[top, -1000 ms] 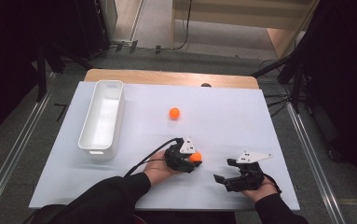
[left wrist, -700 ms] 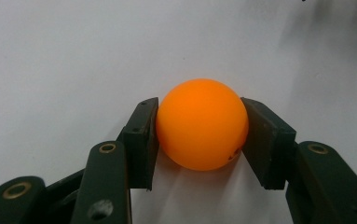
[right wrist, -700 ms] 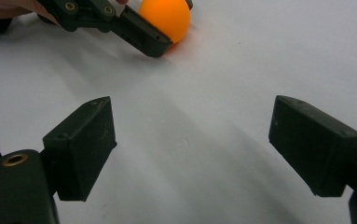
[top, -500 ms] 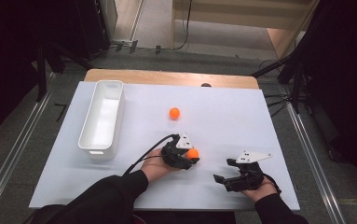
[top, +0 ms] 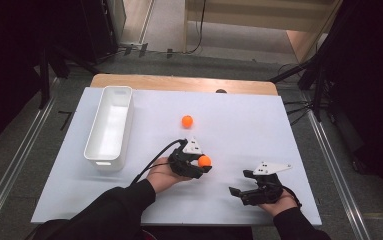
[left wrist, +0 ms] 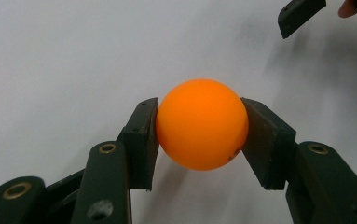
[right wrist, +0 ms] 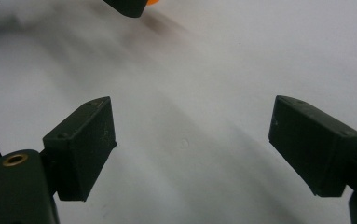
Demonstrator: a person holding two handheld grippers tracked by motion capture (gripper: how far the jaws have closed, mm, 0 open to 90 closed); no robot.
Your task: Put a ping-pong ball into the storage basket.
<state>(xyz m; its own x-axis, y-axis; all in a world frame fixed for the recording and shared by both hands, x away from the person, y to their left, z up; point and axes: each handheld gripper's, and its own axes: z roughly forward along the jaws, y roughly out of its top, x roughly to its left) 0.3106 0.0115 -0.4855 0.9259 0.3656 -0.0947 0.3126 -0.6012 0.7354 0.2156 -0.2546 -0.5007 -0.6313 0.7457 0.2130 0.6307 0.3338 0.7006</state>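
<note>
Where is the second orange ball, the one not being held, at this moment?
In the high view the loose orange ball lies on the white table, near its middle, right of the white bin and beyond the left gripper.

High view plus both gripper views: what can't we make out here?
- White bin: its floor is washed out in the high view, so contents cannot be told.
- Small dark thing at the table's far edge: too small to identify.
- Held orange ball: its sides are covered by the left gripper's fingers.
- Right gripper: the frame edge cuts off its body.
</note>
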